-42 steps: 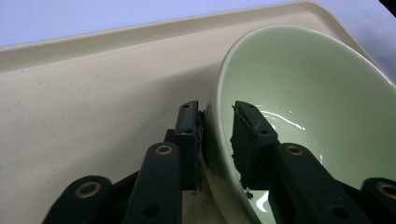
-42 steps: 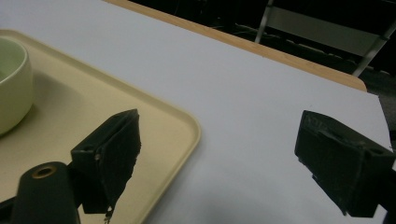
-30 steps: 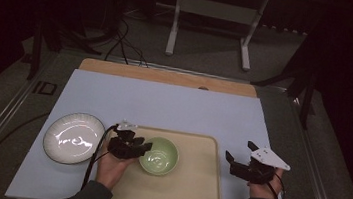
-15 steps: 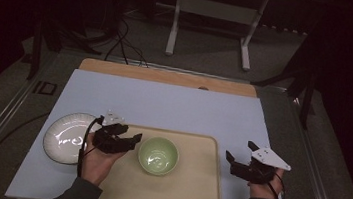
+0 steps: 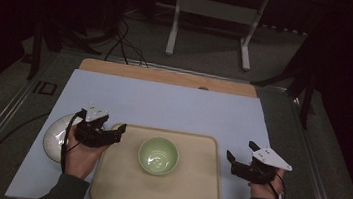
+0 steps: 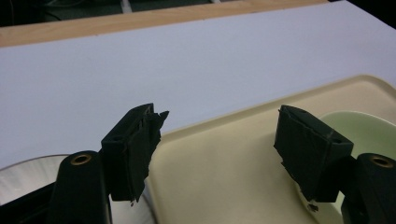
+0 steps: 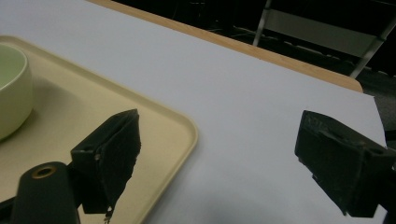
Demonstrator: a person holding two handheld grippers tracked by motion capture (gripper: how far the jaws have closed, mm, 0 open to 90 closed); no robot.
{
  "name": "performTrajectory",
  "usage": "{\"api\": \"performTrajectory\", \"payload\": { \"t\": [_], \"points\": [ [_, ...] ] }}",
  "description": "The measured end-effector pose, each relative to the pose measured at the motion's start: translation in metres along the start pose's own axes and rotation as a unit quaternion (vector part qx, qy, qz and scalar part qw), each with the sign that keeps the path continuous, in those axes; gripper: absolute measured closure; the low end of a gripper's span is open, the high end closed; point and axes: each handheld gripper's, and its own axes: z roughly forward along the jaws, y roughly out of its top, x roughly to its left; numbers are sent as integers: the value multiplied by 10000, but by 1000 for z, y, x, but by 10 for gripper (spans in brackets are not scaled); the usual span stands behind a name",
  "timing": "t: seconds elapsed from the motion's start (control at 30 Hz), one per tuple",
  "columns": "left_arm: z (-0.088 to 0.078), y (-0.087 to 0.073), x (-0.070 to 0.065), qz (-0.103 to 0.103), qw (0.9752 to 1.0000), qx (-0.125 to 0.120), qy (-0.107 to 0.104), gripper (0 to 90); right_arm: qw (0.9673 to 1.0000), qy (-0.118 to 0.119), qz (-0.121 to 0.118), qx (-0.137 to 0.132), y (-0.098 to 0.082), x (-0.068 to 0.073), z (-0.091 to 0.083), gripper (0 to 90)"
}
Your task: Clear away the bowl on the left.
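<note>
Two grippers: mine, one in each hand, both with nothing between the jaws.
Left gripper [image 5: 118, 134]: jaws spread wide, having just been opening; a second ago it was at the bowl's rim, now it has drawn back to the tray's left edge, clear of the bowl.
Bowl [image 5: 158, 155]: pale green, upright on the middle of the tray [image 5: 204, 193], same place as before.
Plate [image 5: 54, 138]: white, left of the tray, partly under my left hand.
Right gripper [image 5: 230, 162]: jaws apart, just beside the tray's right edge, unmoved.
</note>
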Motion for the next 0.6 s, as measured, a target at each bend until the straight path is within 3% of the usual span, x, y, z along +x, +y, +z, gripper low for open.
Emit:
{"api": "performTrajectory", "payload": {
  "t": [0.17,0.23,0.27,0.37,0.6],
  "points": [
    [-8,-4,24,-135,9997,-167,147,299,10000,-36,26,7,0,-2,-1,137],
    [-10,-7,32,-146,9988,-163,431,293,10000,-37,37,10,-1,-3,-1,137],
    [-10,-7,32,-146,9988,-163,431,282,10000,-37,37,10,-1,-3,-1,137],
    [-17,-16,47,-98,9962,-150,847,264,10000,-66,45,47,-2,-4,-1,137],
    [-26,-28,63,-306,9945,-144,990,243,9997,-173,154,96,-4,-10,-1,137]
  ]
}}
